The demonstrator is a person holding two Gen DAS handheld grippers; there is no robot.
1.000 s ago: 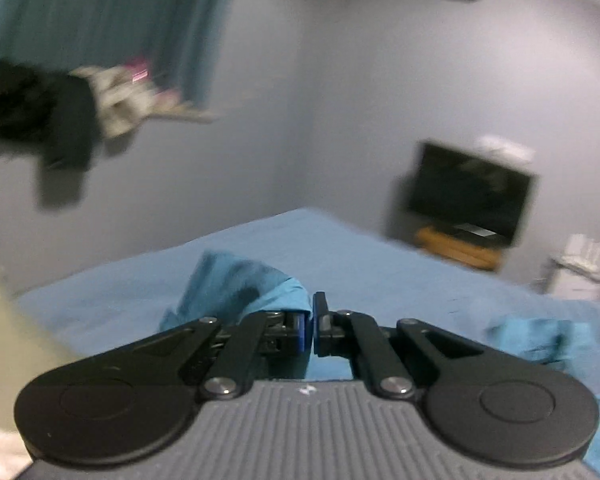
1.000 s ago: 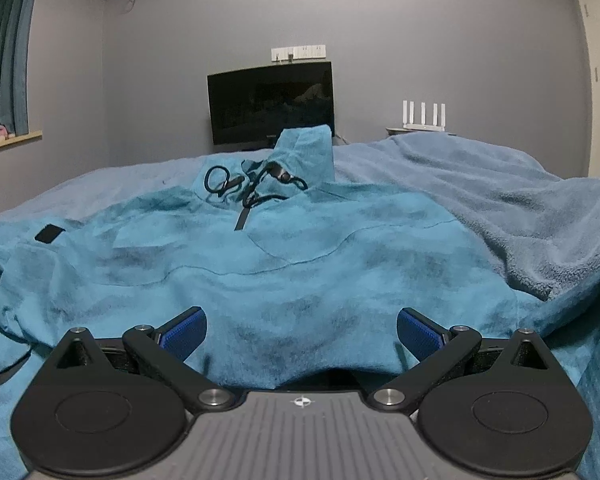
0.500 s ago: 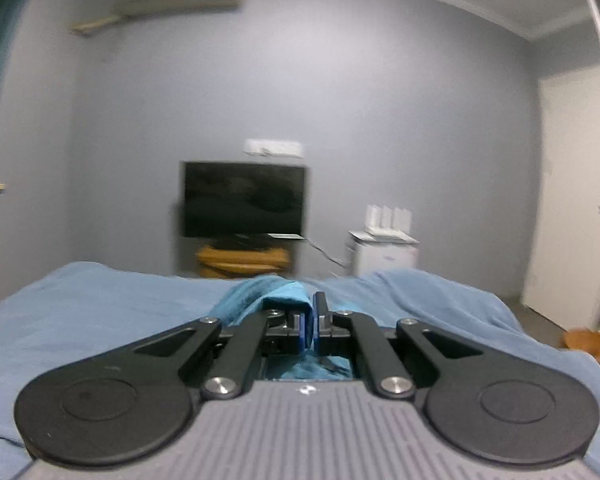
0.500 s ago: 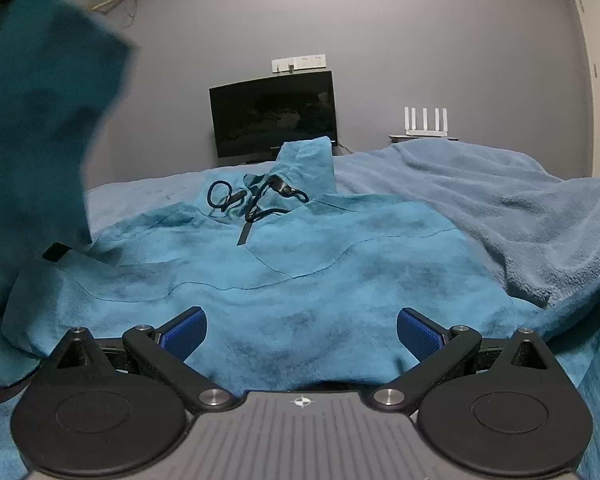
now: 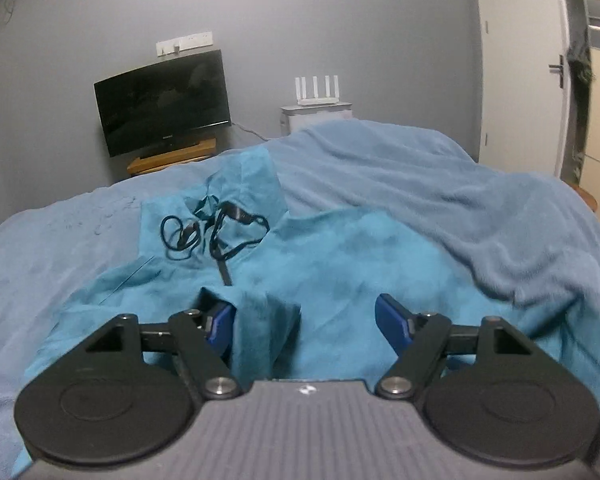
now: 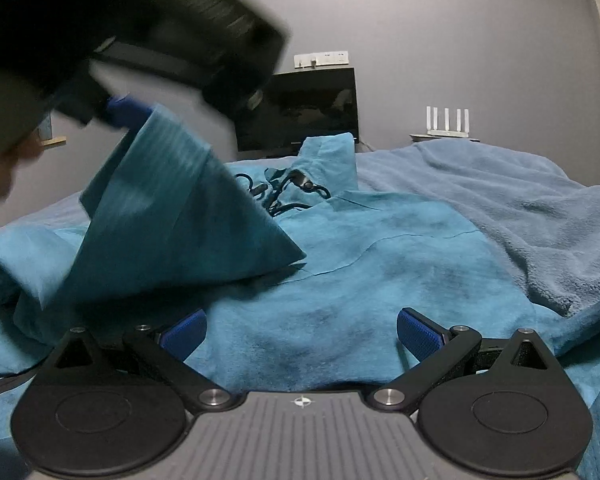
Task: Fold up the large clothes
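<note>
Since the earlier frames, the left gripper (image 5: 304, 320) is carrying the sleeve (image 6: 172, 208) across the teal hoodie (image 5: 340, 256), and its jaws are now opening. Cloth is hanging beside the pad at nine o'clock, but nothing is pressing on it, probably so the sleeve drops onto the chest as a fold. The right gripper (image 6: 302, 334) is waiting with its jaws wide and nothing between them, low over the hem, likely ready to pin it. The hoodie is lying flat on the bed (image 5: 40, 240), with its black drawstrings (image 5: 216, 232) at twelve o'clock and a grey-blue blanket (image 5: 480, 208) at two o'clock.
</note>
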